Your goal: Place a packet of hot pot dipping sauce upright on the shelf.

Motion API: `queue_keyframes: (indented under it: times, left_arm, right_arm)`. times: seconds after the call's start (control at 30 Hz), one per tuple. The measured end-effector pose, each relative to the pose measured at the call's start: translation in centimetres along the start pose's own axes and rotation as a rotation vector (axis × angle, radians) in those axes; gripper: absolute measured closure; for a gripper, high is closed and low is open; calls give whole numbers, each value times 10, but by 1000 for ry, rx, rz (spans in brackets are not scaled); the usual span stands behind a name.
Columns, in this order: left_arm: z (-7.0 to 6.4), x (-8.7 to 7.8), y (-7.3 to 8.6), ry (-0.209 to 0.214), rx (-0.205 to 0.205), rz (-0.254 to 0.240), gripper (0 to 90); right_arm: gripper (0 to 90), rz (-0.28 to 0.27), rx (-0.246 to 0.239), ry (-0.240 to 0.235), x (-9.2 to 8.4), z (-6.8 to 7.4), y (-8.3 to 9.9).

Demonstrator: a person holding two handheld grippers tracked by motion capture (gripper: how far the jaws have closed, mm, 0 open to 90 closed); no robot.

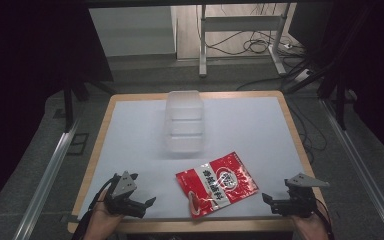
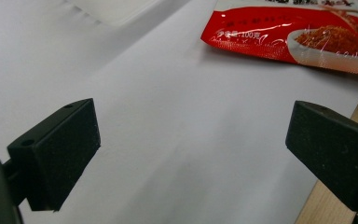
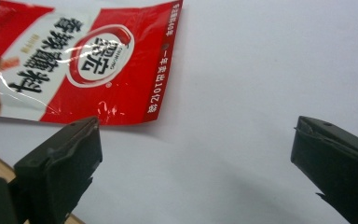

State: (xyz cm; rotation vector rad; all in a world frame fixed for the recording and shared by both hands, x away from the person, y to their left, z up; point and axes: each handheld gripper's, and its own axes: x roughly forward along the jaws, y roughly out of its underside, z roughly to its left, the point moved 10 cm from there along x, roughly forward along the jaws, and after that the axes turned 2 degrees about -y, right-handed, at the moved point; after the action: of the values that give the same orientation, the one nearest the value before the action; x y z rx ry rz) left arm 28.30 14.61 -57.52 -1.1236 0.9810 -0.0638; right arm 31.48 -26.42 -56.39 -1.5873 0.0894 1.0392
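A red and white seasoning packet (image 1: 216,186) lies flat on the white table top near the front edge. Behind it, at the table's middle, stands a clear plastic container (image 1: 184,121). My left gripper (image 1: 146,205) rests at the front left, jaws wide apart and empty, aimed toward the packet (image 2: 293,35). At the front right my right gripper (image 1: 268,201) is open too, with nothing between its jaws. Its own camera has the packet (image 3: 81,65) ahead and to the left of its jaws.
The white table top (image 1: 240,125) has a wooden border (image 1: 100,145). Metal rails (image 1: 50,167) run along both sides of the table. A metal frame (image 1: 240,30) and loose cables lie on the floor beyond the far edge.
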Motion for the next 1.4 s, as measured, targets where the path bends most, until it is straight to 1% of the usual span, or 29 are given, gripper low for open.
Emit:
queue_keyframes:
  times: [0.03, 0.1, 0.13, 0.23, 0.33, 0.4, 0.83, 1.03, 1.07, 1.13, 1.2, 1.4]
  left_arm:
    - [0, 0, 0, 2, 2, -1, 28]
    - [0, 0, 0, -1, 3, -2, 28]
    - [1, 0, 0, -6, 4, -7, 26]
    - [2, -1, -1, -12, 12, -13, 22]
    - [2, -1, -2, -18, 21, -23, 13]
    - [3, -1, -2, -20, 21, -23, 11]
    - [2, -1, -2, -13, 19, -24, 10]
    - [2, -1, -1, -15, 22, -22, 11]
    - [2, 0, -1, -14, 22, -21, 10]
    - [1, 0, -1, -13, 23, -20, 11]
    - [1, 0, -1, -14, 25, -20, 10]
    - [0, 0, -1, -12, 26, -21, 11]
  right_arm:
    - [8, -8, 10, -14, -1, 0, 0]
    - [3, -17, 15, -22, -1, -1, -1]
    - [1, -21, 7, -31, 0, -1, -2]
    - [1, -10, -6, -32, 2, 0, 0]
    - [0, -16, -30, -36, 4, 1, -1]
    - [0, -17, -36, -40, 4, 2, -2]
    - [13, 17, -58, -42, 7, 4, 1]
    - [13, 10, -65, -52, 9, 7, -1]
    - [13, 3, -73, -56, 10, 7, -3]
    - [13, 0, -71, -59, 10, 8, -4]
    - [13, -14, -58, -76, 11, 11, -7]
    - [12, -20, -58, -82, 14, 13, -10]
